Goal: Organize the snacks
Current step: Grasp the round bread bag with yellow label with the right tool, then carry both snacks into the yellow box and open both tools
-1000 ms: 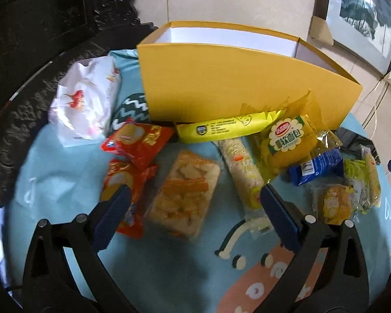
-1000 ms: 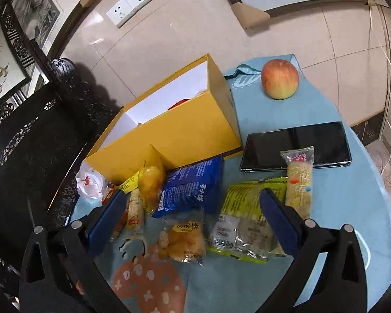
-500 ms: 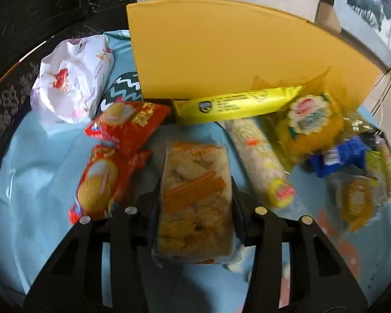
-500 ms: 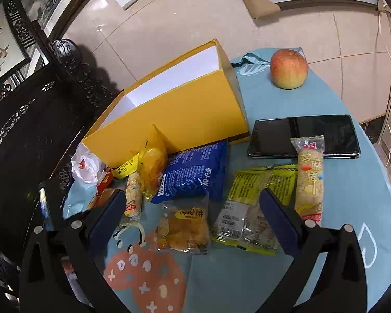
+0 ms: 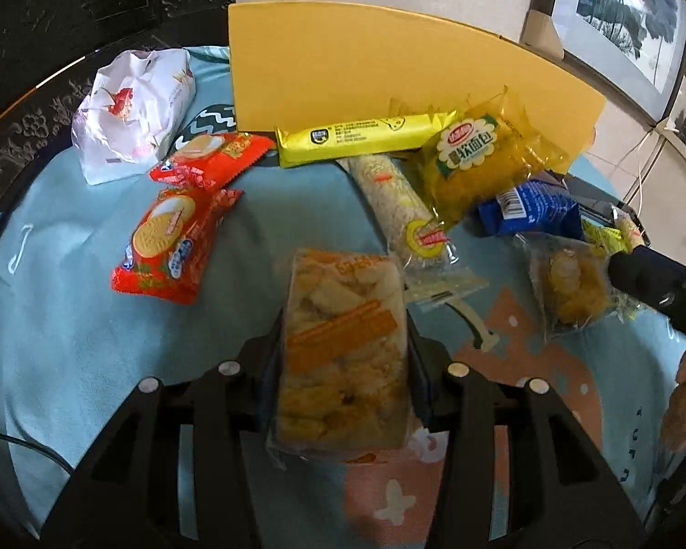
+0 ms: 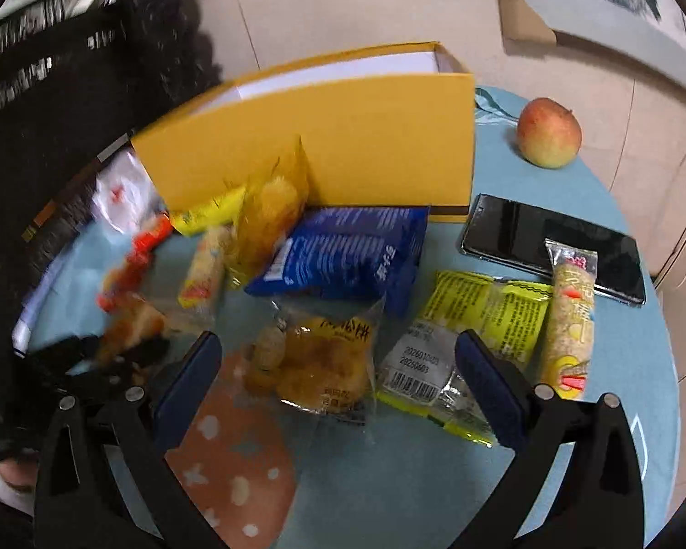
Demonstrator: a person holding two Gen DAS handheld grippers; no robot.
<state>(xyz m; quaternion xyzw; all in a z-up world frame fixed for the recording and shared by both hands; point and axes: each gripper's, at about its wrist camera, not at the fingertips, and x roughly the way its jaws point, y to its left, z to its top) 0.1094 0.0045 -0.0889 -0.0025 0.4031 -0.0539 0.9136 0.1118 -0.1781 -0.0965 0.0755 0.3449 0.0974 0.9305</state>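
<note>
Ahead of both grippers stands the yellow box (image 5: 388, 73). The left gripper (image 5: 343, 366) is clamped on the clear rice-cracker pack (image 5: 343, 347), long axis pointing toward that box; its slick film may slip. The right gripper (image 6: 338, 375) gapes wide over the small cake packet (image 6: 315, 361), empty.
</note>
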